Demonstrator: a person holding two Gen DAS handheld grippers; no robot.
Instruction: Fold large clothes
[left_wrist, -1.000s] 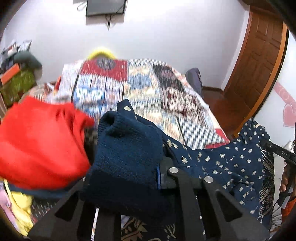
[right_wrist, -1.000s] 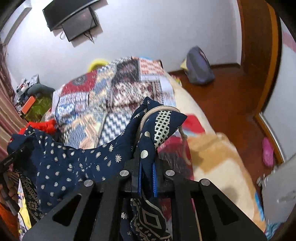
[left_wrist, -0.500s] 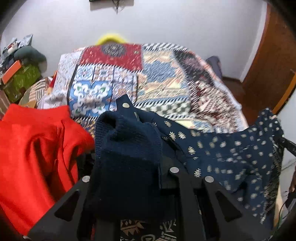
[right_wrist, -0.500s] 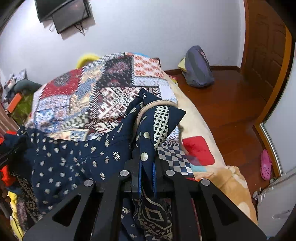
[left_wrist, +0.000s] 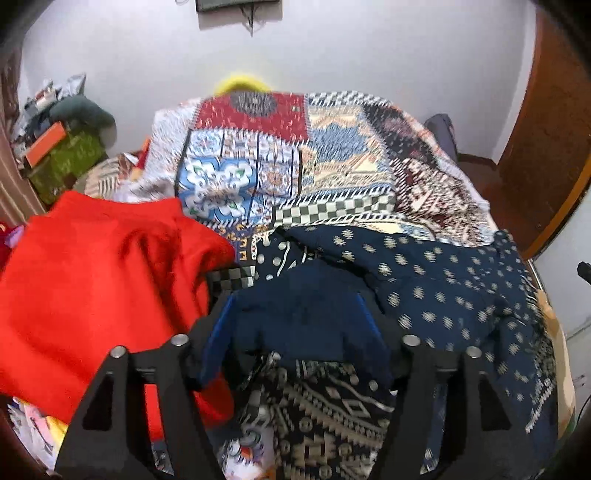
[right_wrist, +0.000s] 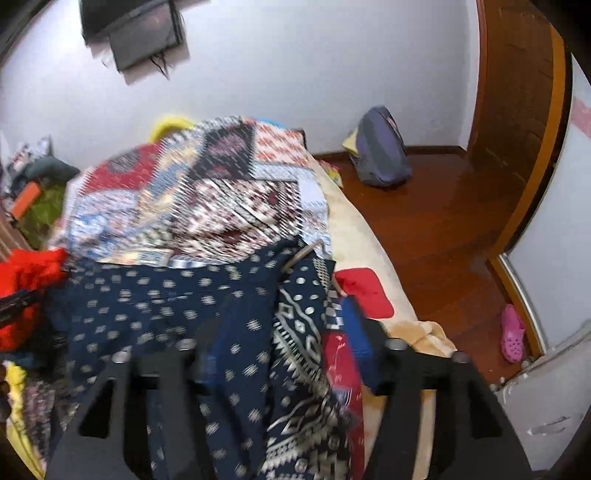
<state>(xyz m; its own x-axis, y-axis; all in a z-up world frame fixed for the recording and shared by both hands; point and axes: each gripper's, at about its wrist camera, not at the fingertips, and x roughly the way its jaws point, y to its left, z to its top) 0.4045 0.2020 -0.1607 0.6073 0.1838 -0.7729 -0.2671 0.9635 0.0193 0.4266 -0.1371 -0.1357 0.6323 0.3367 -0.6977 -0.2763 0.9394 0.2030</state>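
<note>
A navy garment with pale dots and a patterned border (left_wrist: 436, 295) lies spread over the near end of the bed. My left gripper (left_wrist: 295, 306) hangs over its left part. Its jaws are opening, and a plain dark navy fold (left_wrist: 306, 317) lies loose between the blue pads (left_wrist: 221, 325), which do not press on it. My right gripper (right_wrist: 280, 321) is over the same garment (right_wrist: 166, 306) at its right edge. Its jaws are opening too, with the bordered cloth slack between them. A red garment (left_wrist: 96, 280) is heaped to the left.
A patchwork bedspread (left_wrist: 295, 162) covers the bed beyond the garment. A grey backpack (right_wrist: 380, 151) leans on the far wall over a wooden floor (right_wrist: 436, 221). A wooden door (left_wrist: 546, 129) stands right. Boxes and clutter (left_wrist: 62, 147) crowd the left. A pink shoe (right_wrist: 512, 334) lies by the wall.
Both grippers were shut on the navy garment and held it up. Now their jaws stand apart, and the cloth has sunk onto the bed between them.
</note>
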